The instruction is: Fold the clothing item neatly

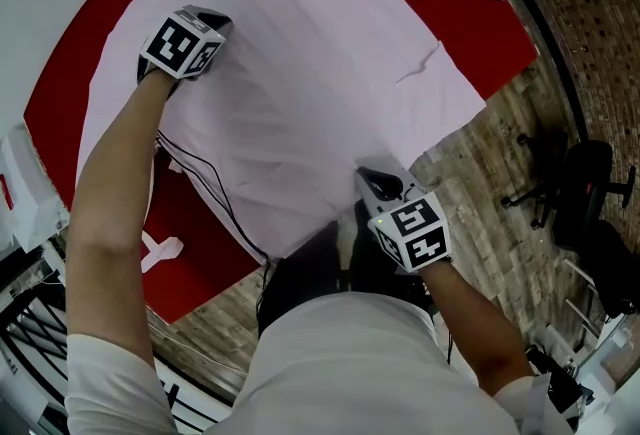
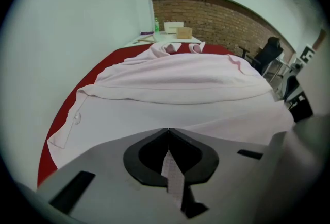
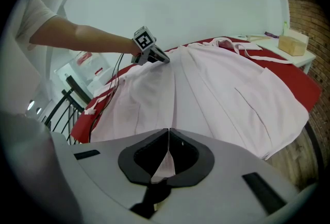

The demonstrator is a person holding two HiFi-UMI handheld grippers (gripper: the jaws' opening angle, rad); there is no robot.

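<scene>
Red, round and wide: the table, biggest thing here. Covered over most of its top by a pale pink shirt, spread flat, collar toward the table's far side, lower edge hanging just past the table's near rim. Over the table's left part, the left gripper: clamped down to a sliver on a thin pleat of the shirt's side. At the table's near rim, the right gripper: likewise closed tight, pinching the shirt's lower edge. Looks like the opening of a lengthwise fold, with one side taken at two spots. Next, probably: lift both pinches together, carry that side toward the table's middle, keep the cloth taut between them, lay it down straight.
</scene>
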